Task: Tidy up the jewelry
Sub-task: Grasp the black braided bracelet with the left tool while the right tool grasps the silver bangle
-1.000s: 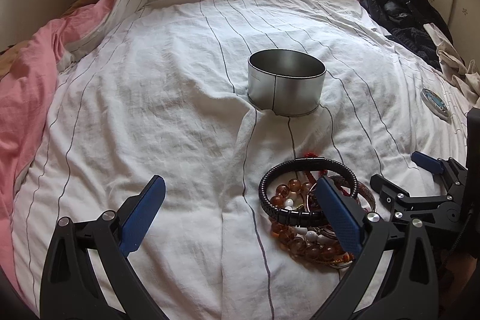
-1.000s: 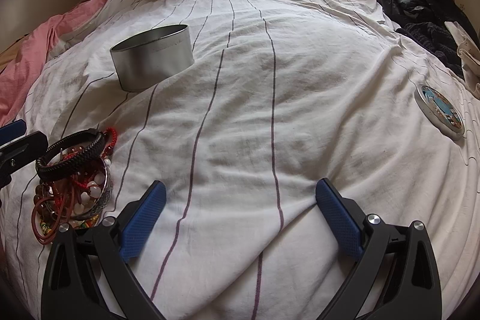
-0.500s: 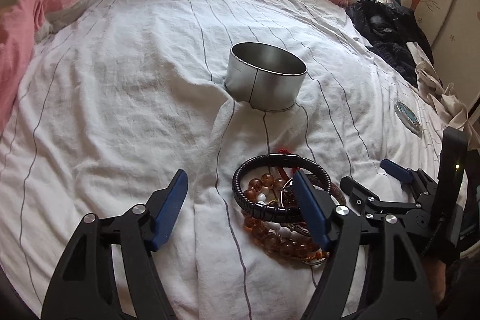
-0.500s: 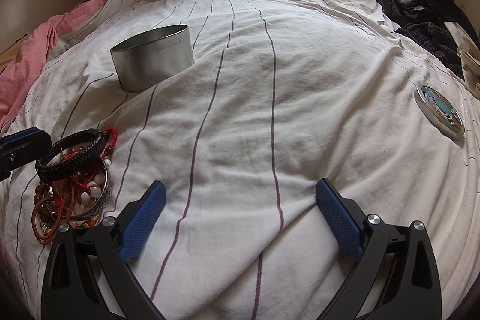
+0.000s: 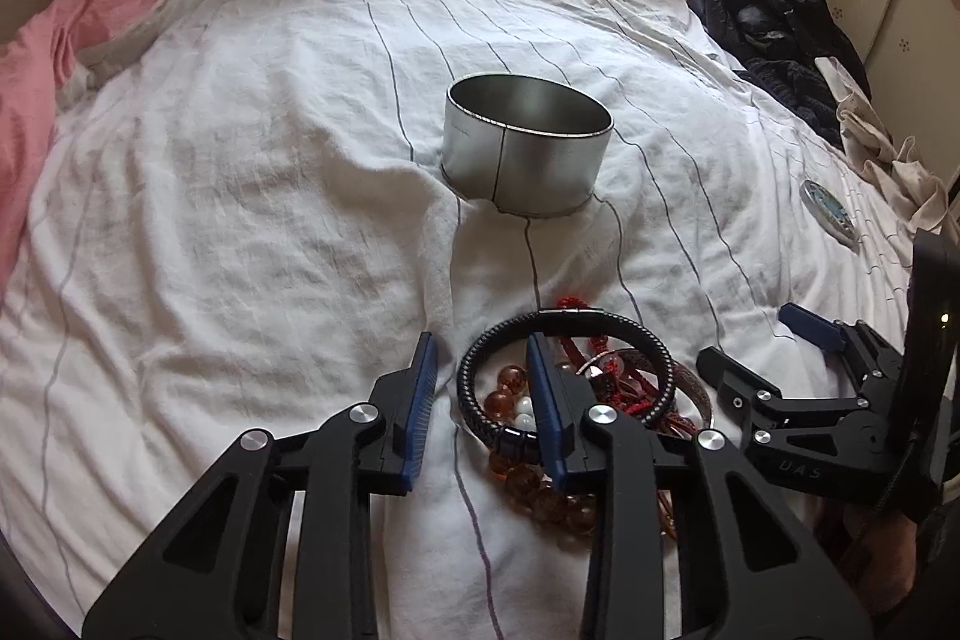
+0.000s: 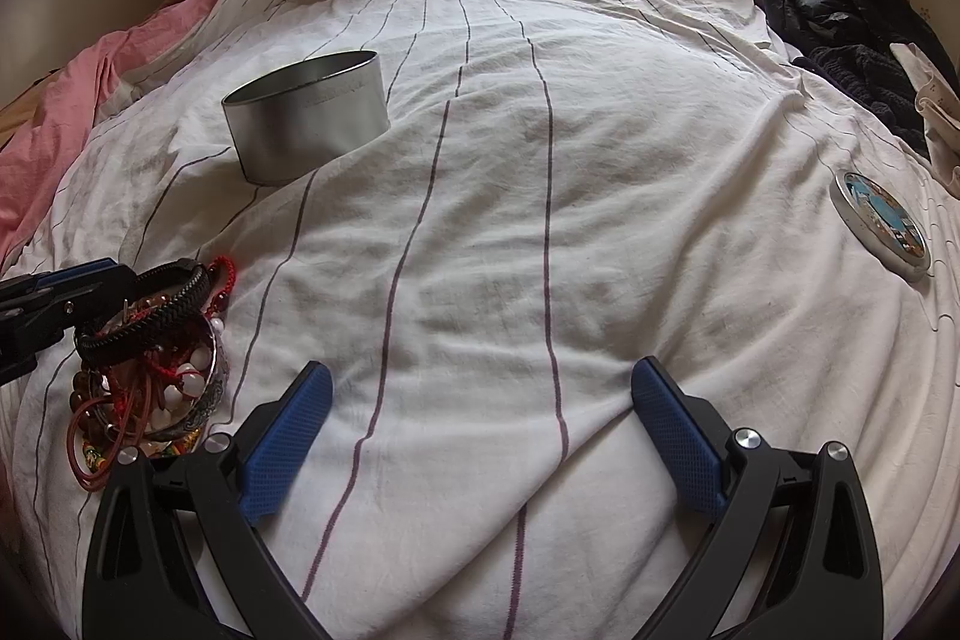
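Soft daylight from an overexposed window; fisheye-curved, vignetted edges.

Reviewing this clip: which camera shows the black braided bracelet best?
The left wrist view. There the black braided bracelet lies close to the lens, its loop nearly whole, with one finger of the left hand-held gripper standing inside it. The right wrist view shows it only small and edge-on at the left border, atop the jewelry pile.

My left hand-held gripper [image 5: 483,388] has black skeletal arms, silver round screws and blue textured pads; my right hand-held gripper [image 6: 480,421] looks identical.
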Tool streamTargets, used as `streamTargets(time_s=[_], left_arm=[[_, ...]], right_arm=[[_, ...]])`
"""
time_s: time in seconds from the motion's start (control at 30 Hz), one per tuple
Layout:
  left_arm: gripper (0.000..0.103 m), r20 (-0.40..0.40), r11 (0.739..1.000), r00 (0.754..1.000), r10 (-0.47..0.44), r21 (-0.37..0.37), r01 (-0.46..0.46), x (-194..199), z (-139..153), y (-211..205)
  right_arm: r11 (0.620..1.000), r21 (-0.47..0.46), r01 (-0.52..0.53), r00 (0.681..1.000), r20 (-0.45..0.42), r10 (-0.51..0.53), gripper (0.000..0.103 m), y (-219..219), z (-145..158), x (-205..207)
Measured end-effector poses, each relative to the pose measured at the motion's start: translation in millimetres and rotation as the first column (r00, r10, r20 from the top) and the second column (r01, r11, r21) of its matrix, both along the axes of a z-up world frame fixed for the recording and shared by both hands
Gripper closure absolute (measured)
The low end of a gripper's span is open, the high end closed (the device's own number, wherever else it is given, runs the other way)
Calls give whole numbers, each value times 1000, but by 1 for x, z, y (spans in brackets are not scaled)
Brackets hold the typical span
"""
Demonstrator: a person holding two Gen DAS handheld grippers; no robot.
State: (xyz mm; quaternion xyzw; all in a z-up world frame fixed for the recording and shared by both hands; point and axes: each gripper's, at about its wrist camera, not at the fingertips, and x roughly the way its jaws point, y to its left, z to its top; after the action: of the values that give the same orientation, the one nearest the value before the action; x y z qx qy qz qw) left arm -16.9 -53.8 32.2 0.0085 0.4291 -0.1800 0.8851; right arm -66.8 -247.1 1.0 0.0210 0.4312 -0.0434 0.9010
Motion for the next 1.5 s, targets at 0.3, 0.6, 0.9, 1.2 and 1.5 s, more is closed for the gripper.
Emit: streamTargets(time_s=[0.3,0.6,0.9,1.2,1.5], left_arm=[[74,-6,997,999,-53,-54,53,0,4,-6],[74,-118,993,993,17,-118,-31,8,-15,12],[95,-124,993,992,-1,-117,-14,5,-13,12],[96,-75,974,991,112,-191,-124,9,4,45],[96,-64,974,990,122,-186,-132,12,7,48]], right_arm=[[1000,0,0,1000,0,0,7,0,0,0],[1000,0,0,1000,1,0,7,0,0,0],[1000,4,-1,1000,3,1,7,0,0,-1],[966,192,-171,982,117,151,7,0,25,-14],[912,203,-358,932,17,362,55,30,21,18]])
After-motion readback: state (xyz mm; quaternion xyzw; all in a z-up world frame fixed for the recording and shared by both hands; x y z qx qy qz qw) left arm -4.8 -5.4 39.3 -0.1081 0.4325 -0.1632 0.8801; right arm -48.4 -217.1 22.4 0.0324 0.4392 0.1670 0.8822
